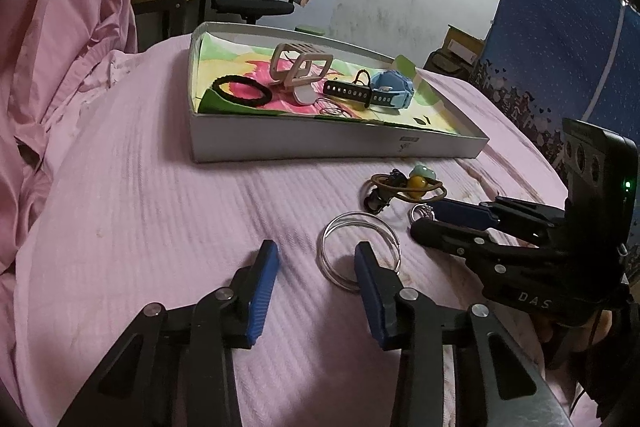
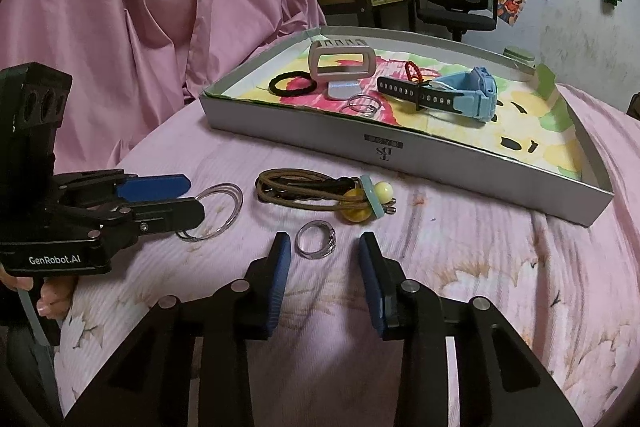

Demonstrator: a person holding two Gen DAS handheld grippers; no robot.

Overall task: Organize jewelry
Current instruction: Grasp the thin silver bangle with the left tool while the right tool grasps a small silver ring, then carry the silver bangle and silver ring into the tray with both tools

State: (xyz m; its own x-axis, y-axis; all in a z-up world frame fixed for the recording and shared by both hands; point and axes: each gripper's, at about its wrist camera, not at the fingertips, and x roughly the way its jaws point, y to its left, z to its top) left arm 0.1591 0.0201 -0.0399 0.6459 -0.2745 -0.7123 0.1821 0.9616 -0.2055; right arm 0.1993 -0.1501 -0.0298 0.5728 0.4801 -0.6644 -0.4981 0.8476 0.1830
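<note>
Jewelry: thin silver bangles (image 1: 359, 251), small silver ring (image 2: 315, 245) and corded bead bracelet (image 2: 320, 193) lie on the pink bed (image 1: 160, 227), at 6 o'clock of the box
Box (image 2: 400, 147): already holds watch (image 2: 460, 95), black hair tie (image 2: 292, 85), hoops; likely the sorting spot
Left tool (image 1: 316, 277): released, one pad inside the bangles, straddling the rim to pinch it
Right tool (image 2: 324, 267): released, ring at its tips, untouched

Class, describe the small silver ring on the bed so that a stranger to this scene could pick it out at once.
Start at the shallow white cardboard tray on the pink quilted bedspread. Just in front of it lies a brown cord bracelet with yellow beads, and nearer the camera the small silver ring lies flat. Unlike the larger thin silver wire bangles beside it, it is a single small band with a decorated edge.
</note>
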